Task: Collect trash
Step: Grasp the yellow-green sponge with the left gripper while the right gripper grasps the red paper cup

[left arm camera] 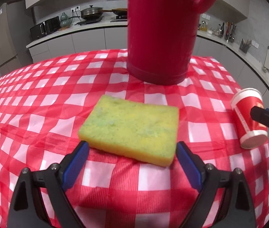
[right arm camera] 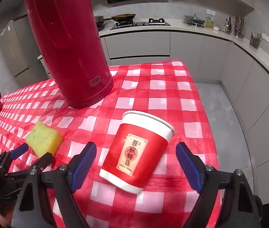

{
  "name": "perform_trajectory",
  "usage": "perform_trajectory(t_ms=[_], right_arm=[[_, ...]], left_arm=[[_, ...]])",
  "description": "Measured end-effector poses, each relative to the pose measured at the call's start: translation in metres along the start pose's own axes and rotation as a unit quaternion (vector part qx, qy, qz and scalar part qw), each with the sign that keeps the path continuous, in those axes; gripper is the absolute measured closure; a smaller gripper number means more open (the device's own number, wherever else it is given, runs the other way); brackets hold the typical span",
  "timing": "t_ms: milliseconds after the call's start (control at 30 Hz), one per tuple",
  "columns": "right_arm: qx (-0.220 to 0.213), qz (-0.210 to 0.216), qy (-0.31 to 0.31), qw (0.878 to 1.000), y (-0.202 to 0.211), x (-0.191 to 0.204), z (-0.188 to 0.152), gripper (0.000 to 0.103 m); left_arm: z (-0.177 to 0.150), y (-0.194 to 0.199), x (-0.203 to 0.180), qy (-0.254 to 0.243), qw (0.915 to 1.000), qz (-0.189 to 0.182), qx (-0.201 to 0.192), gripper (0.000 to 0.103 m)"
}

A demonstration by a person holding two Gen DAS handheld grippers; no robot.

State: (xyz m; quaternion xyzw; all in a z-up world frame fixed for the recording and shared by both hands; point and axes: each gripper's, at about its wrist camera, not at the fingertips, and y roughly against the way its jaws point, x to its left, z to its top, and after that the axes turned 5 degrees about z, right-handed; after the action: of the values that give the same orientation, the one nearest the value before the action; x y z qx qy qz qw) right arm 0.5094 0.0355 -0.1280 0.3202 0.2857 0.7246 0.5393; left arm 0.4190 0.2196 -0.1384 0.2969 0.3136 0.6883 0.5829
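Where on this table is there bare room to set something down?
Free: the checked cloth left of the sponge and flask, and the far corner beyond the cup. Crowded: the near edge, where both grippers close in on sponge and cup.

Right gripper (right arm camera: 134,148): jaws apart, flanking a red paper cup (right arm camera: 136,152) lying tipped at frame centre on the checked desk (right arm camera: 172,87). Red flask (right arm camera: 68,47) upright upper left. Yellow sponge (right arm camera: 44,140) lower left.

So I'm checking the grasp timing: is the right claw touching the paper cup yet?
Apart. The right wrist view shows the right claw open, with checkered tablecloth visible between each blue pad and the lying paper cup.
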Motion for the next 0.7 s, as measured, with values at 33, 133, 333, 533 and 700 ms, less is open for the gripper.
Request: perform_trajectory(t_ms=[33,133,333,533,700], right_arm=[[0.004,0.003,-0.001,1.000,-0.003,0.000,0.001,0.027],[0.005,0.008,0.000,1.000,-0.006,0.002,0.001,0.036],[0.004,0.017,0.010,1.000,-0.007,0.006,0.000,0.039],[-0.002,0.028,0.018,0.999,-0.003,0.008,-0.003,0.045],[-0.011,0.033,0.025,0.999,0.005,0.011,-0.002,0.047]], left_arm=[[0.000,-0.001,0.001,0.001,1.0000,-0.001,0.002,0.014],[-0.001,-0.001,0.005,0.011,0.9999,-0.009,0.006,0.037],[0.000,0.000,0.016,0.036,0.9988,-0.032,0.002,0.074],[-0.001,0.013,0.023,0.049,0.9977,-0.042,-0.021,0.081],[-0.001,0.027,0.021,0.035,0.9981,-0.037,-0.036,0.081]])
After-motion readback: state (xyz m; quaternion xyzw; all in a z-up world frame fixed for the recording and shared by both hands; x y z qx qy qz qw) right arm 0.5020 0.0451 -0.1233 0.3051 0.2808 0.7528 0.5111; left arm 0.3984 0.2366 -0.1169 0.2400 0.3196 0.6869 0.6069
